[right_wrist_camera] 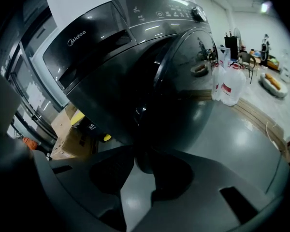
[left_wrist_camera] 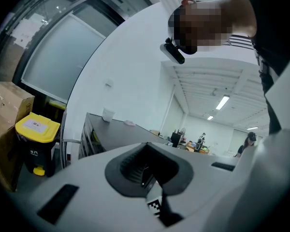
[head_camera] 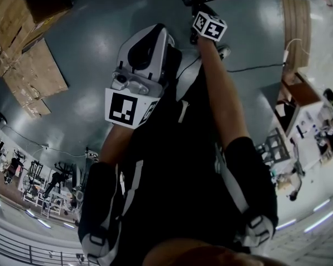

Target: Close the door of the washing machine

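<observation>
Head view, left gripper [head_camera: 152, 40]: held out level over the grey floor [head_camera: 72, 43], well apart from any task thing.
Head view, right gripper [head_camera: 200, 7]: reaches farther out and tips downward, with its marker cube facing up. What it touches cannot be made out here.
Head view, boxes [head_camera: 30, 76]: cardboard on the floor at the left, clear of both arms.
Left gripper view, tool: the 2 jaws are pressed together with nothing between them. It looks away from the washer toward a wall, a counter and a yellow-lidded bin [left_wrist_camera: 36, 129].
Right gripper view, washer [right_wrist_camera: 101, 47]: a dark front-loader that fills the upper frame.
Right gripper view, door [right_wrist_camera: 183, 81]: round and glossy, swung out from the front, so it stands open.
Right gripper view, tool: the 2 jaws are partly spread and seem to pinch the door's lower rim at their tips.
Right gripper view, bags [right_wrist_camera: 227, 83]: white, on the floor beyond the door, out of its swing as far as I can see.
Done: the right tool looks to have hold of the door.
Left: swing the door back to the front and press it until it latches, then let go.
</observation>
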